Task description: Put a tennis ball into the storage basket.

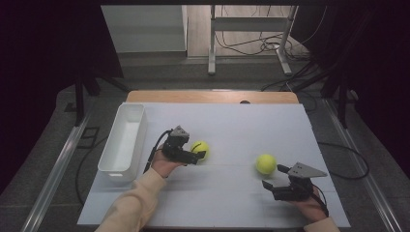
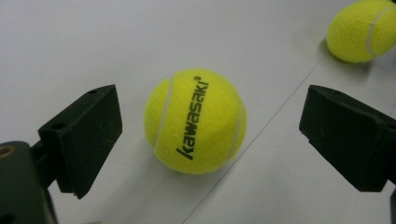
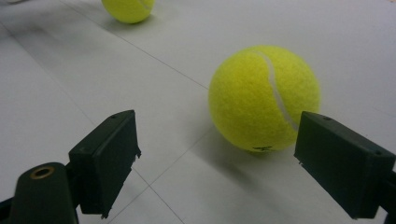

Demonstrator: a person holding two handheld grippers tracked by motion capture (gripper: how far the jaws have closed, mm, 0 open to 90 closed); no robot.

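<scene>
I judge nothing binned yet; both tennis balls lie right of the white bin; my left gripper gapes round the Kawasaki ball, right gripper spread near the other ball.

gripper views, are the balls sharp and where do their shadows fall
Left gripper view: the lettered ball is sharp, its soft shadow just beneath; the far ball is softer. Right gripper view: the near ball is fairly sharp, with its shadow toward the camera. High view: dim, dark surroundings, the white table lit evenly.
</scene>
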